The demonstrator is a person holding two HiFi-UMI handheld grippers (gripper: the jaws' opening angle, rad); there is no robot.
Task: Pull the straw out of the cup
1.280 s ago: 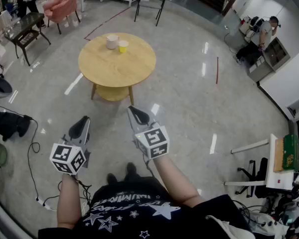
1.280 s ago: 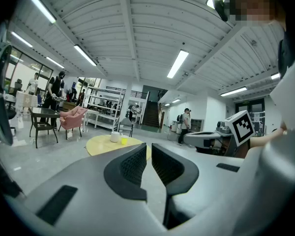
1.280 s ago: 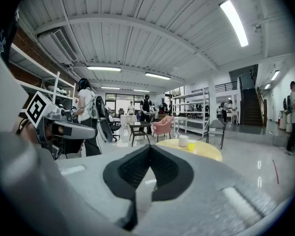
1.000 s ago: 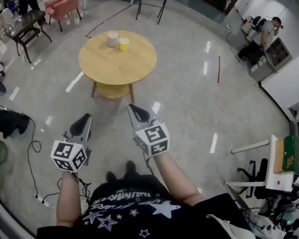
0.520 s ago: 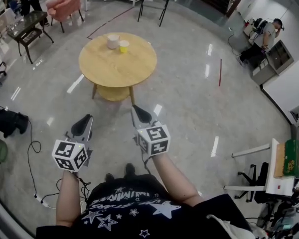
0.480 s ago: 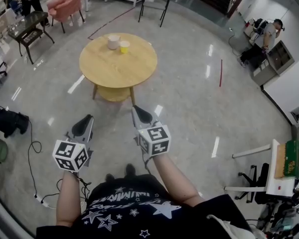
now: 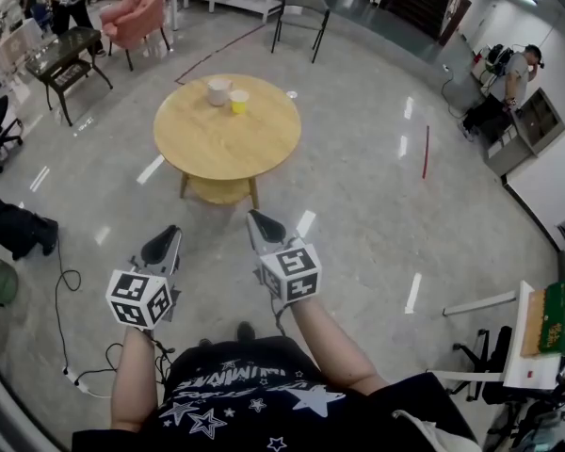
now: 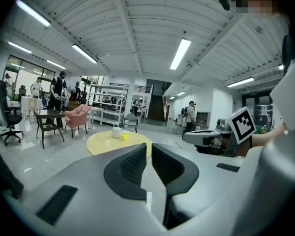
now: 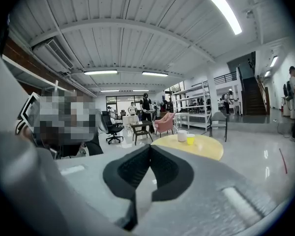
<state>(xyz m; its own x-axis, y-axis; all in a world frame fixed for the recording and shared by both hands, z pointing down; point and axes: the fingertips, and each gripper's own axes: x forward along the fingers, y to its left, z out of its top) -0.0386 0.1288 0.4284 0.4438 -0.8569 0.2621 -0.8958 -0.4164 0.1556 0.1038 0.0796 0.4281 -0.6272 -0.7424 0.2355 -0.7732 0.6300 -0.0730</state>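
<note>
A round wooden table stands ahead on the glossy floor. On its far side are a white cup and a smaller yellow cup, side by side. No straw can be made out at this distance. My left gripper and right gripper are held out low before the person, well short of the table, both shut and empty. The left gripper view shows its jaws together, with the white cup far beyond. In the right gripper view its tips meet, and the yellow cup is distant.
A pink armchair and a dark side table stand at the back left, a grey chair behind the table. A cable lies on the floor at the left. A person works at the right.
The table and cups sit a little lower and nearer in the head view. Both grippers have been carried slightly forward towards it. Their jaws are unchanged.
</note>
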